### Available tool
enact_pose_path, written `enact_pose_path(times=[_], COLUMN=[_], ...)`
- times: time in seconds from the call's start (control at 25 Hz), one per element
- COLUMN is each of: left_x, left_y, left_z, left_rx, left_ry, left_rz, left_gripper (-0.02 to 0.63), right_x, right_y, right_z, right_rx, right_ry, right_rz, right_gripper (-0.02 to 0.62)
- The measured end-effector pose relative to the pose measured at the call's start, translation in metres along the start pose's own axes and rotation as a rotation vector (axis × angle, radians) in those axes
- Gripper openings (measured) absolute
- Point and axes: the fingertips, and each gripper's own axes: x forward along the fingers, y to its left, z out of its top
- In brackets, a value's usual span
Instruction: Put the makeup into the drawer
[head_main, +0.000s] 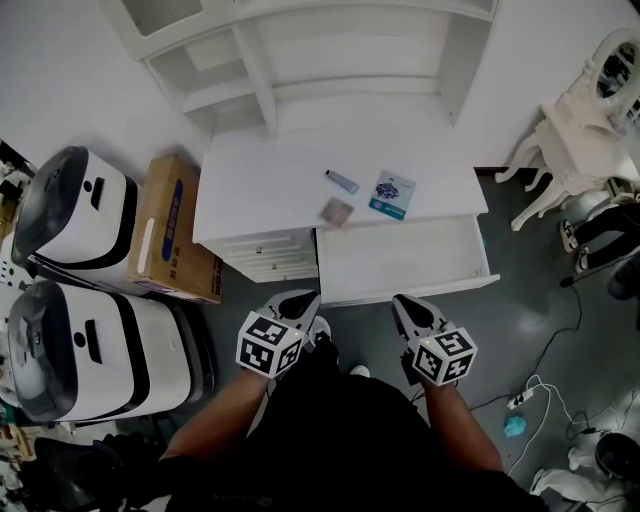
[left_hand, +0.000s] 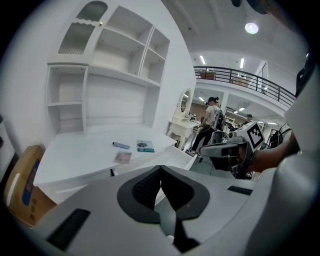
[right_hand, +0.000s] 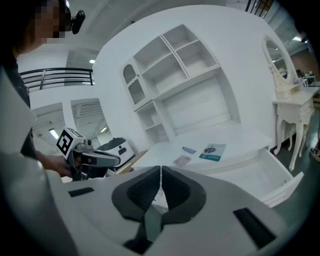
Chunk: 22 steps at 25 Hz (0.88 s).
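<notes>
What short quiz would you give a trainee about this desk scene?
1. True or false: the drawer under the white desk stands pulled open.
2. How many makeup items lie on the desk top? A) one B) three C) five
3. Fill in: the fingers of the left gripper and the right gripper are ____ and hold nothing.

Key:
1. True.
2. B: a small tube, a teal packet and a pinkish square item.
3. Shut.

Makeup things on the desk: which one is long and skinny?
The little blue tube. The teal packet beside it and the pinkish packet are flat and squarish.
</notes>
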Motion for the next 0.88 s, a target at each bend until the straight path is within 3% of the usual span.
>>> enact_pose_path(times=[0.52,0.68,0.88], left_x=[0.043,0.056,0.072], left_y=[0.070,0.094,0.118], left_z=[0.031,0.035,0.027], left_rx=[-0.003,-0.001,0.018], left_ry=[0.010,0.020,0.054], left_rz=[-0.044,-0.061,-0.094], left_gripper=[0.011,0.011,0.011], right_x=[0.081,0.109,0.147], right_y=[-0.018,-0.029,-0.040], right_z=[0.024,0.022,0.009], right_rx=[0.024,0.105,0.302], right_ry=[0.064,0.081,0.103], right_rz=[-0.020,-0.030,-0.019], right_gripper=[0.029,0.029,0.029])
